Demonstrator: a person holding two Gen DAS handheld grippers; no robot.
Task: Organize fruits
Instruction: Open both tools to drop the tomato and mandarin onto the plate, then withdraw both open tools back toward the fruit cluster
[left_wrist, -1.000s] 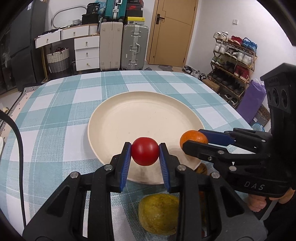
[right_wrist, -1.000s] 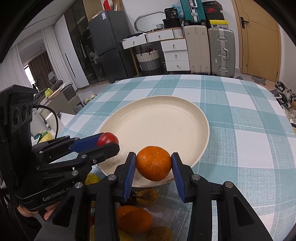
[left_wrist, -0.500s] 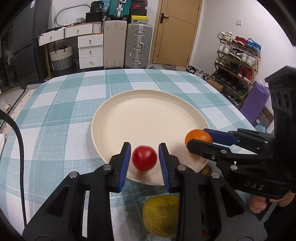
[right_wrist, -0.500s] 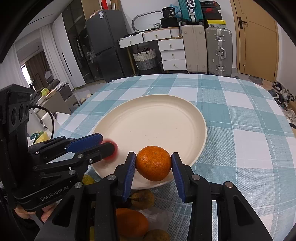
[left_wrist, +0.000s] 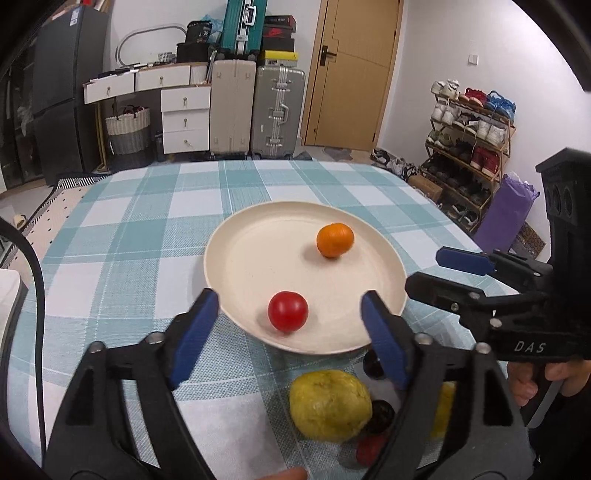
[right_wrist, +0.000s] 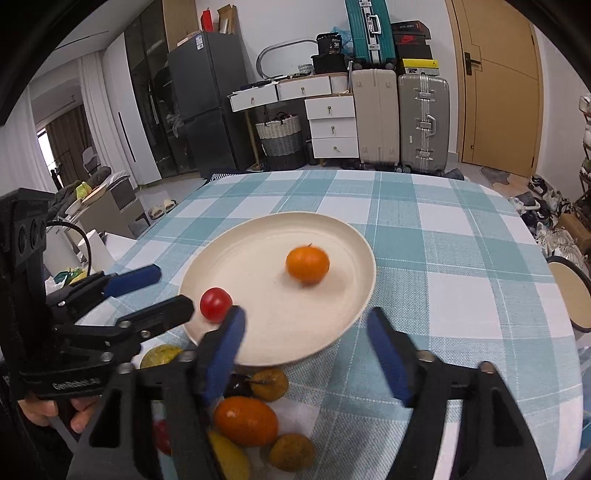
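Note:
A cream plate (left_wrist: 258, 251) (right_wrist: 258, 243) lies on the checked tablecloth. A red tomato (left_wrist: 287, 311) (right_wrist: 216, 304) rests near its front edge, and an orange mandarin (left_wrist: 335, 240) (right_wrist: 307, 264) sits farther in. My left gripper (left_wrist: 291, 332) is open and empty, just short of the tomato. My right gripper (right_wrist: 306, 347) is open and empty over the plate's near rim, short of the mandarin. Each gripper shows in the other's view, the right gripper (left_wrist: 428, 271) and the left gripper (right_wrist: 173, 290).
A pile of loose fruit lies at the table's near edge below the grippers: a yellow-green fruit (left_wrist: 330, 405), an orange one (right_wrist: 245, 421), small brownish ones (right_wrist: 269, 384) and dark ones. Tablecloth stretches beyond the plate. A round stool (right_wrist: 570, 291) stands right.
Both grippers opened and pulled back. The tomato dropped from the left gripper onto the plate; the mandarin left the right gripper and lies farther in on the plate.

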